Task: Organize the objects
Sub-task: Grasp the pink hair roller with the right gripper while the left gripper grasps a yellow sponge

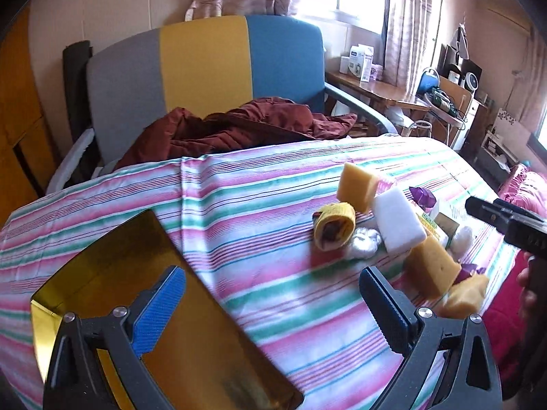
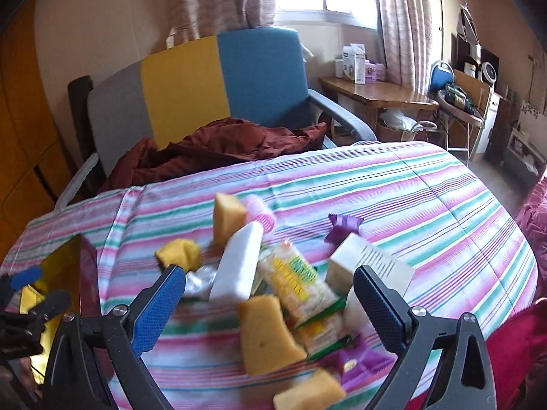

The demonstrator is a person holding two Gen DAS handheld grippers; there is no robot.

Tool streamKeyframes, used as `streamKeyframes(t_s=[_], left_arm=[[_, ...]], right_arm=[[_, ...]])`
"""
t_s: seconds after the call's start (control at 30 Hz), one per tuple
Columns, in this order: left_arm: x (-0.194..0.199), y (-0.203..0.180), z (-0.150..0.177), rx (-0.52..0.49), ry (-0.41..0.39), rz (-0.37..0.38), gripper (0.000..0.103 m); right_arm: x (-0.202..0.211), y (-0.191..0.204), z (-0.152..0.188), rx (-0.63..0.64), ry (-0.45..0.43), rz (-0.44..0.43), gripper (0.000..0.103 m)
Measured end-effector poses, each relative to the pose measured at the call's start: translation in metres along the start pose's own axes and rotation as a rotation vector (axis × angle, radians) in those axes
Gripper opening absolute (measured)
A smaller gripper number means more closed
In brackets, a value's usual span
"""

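A pile of small objects lies on the striped tablecloth: yellow sponges, a white block, a yellow rolled cloth, snack packets, a white box, a pink roller and purple wrappers. A gold tray lies at the left. My left gripper is open and empty, its left finger over the tray. My right gripper is open and empty, hovering over the pile; it also shows in the left wrist view.
A grey, yellow and blue chair with a dark red garment stands behind the table. A wooden desk with boxes is at the back right. Red bedding lies to the right.
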State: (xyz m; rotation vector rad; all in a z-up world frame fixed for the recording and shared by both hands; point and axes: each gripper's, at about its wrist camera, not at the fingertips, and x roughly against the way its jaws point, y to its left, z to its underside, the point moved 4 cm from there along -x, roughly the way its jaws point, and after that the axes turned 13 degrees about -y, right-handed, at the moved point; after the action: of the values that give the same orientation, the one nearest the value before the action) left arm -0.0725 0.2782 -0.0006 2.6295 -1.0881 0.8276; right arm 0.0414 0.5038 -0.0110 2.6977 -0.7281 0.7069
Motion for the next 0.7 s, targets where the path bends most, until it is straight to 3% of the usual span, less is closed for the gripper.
streamKeyframes(t_s=[0.27,0.43,0.7], left_arm=[[-0.04,-0.012,-0.012,0.018,0.035,0.024,0.099],[-0.061,-0.015,-0.028,0.007,0.038,0.024,0.099],[-0.104,-0.033,-0.059,0.002,0.049,0.1,0.099]], right_arm=[[-0.03,-0.012,-0.016,0.0,0.009,0.018,0.101],[-0.048,-0.009,-0.015,0.049,0.043,-0.03,0.101],[-0.087,-0.015,-0.014,0.069,0.123,-0.038,0.097]])
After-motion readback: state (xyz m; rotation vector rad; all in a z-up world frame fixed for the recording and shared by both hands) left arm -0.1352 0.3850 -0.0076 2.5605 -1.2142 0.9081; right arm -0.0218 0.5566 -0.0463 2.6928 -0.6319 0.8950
